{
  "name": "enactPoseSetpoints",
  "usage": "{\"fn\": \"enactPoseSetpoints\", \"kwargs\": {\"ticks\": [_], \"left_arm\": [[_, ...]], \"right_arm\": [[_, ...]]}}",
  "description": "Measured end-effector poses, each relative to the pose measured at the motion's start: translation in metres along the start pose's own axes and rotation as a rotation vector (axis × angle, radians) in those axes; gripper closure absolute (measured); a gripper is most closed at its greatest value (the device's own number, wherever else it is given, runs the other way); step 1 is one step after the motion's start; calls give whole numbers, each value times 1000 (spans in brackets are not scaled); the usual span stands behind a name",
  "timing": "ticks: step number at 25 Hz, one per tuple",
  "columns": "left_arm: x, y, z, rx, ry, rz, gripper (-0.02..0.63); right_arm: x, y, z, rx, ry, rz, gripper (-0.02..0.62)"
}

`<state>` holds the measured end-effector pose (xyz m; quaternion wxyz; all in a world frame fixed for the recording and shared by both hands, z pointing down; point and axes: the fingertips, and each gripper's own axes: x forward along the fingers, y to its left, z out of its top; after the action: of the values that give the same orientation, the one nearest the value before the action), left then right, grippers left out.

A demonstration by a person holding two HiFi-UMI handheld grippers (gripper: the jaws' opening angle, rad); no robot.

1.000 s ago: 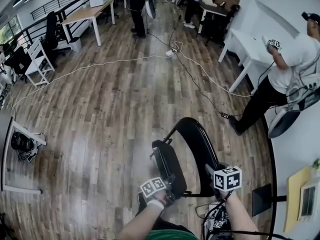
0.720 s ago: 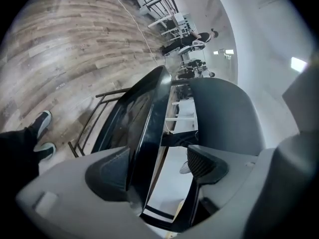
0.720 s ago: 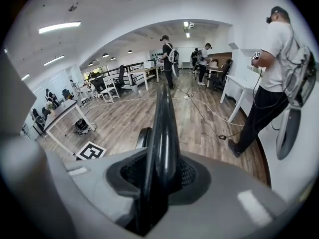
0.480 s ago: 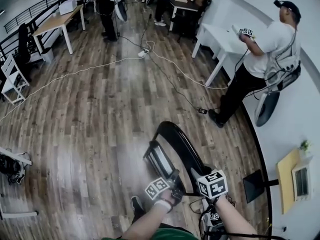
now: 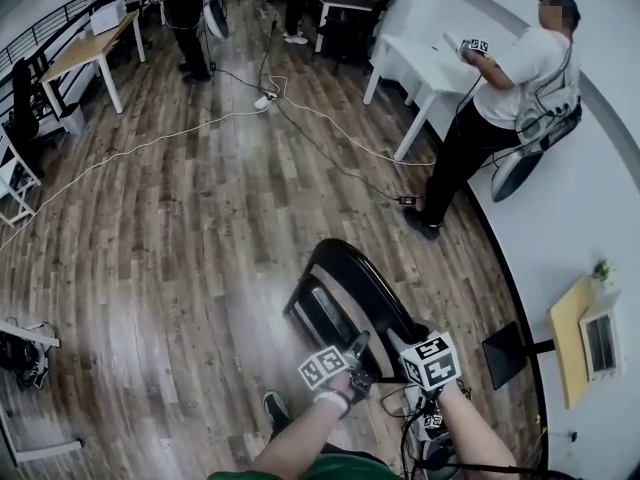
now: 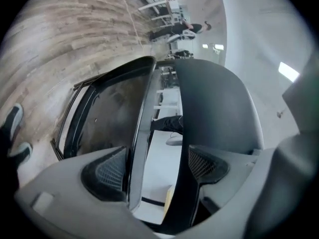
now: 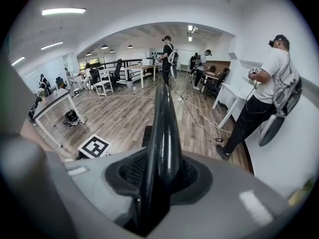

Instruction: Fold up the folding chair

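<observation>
The black folding chair [image 5: 372, 286] stands on the wood floor just ahead of me, its seat [image 5: 322, 318] swung up close to the backrest [image 6: 219, 103]. My left gripper [image 5: 356, 356] straddles both. In the left gripper view its jaws [image 6: 157, 164] stand wide, one pad against the seat's rim [image 6: 135, 133] and the other against the backrest's edge. My right gripper [image 5: 402, 345] grips the backrest's top. In the right gripper view the black backrest edge [image 7: 163, 118] runs between its pads [image 7: 159, 172], and the jaws are opening.
A person [image 5: 505, 88] with grippers stands at a white table [image 5: 425, 63] by the right wall. Cables [image 5: 330, 153] trail across the floor beyond the chair. A black stand [image 5: 505, 353] is at the right, and my shoe [image 5: 272, 408] is by the chair's foot.
The left gripper has moved up and right along the seat, and the seat now lies closer to the backrest. The right gripper has stayed on the backrest.
</observation>
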<state>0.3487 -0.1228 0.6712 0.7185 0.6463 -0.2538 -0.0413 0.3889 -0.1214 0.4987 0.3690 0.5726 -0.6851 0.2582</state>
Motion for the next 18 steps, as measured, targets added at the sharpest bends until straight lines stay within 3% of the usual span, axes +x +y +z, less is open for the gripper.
{"fn": "enactPoseSetpoints", "kwargs": {"ticks": [3,5,8,14,18], "left_arm": [[-16,0,8,190,97,15,225],[-37,3,19,259,143,10,225],[-78,5,47,264,147,-17,225],[-157,5,110,301,47,8,227],[-193,-16,134,353,9,-29,229]], "right_arm": [[1,-2,-1,-15,0,-26,466],[1,-5,-1,-19,1,-30,463],[2,-7,-1,-15,2,-21,463],[-1,-19,-8,-14,7,-26,463],[-1,-21,-11,-12,4,-21,463]]}}
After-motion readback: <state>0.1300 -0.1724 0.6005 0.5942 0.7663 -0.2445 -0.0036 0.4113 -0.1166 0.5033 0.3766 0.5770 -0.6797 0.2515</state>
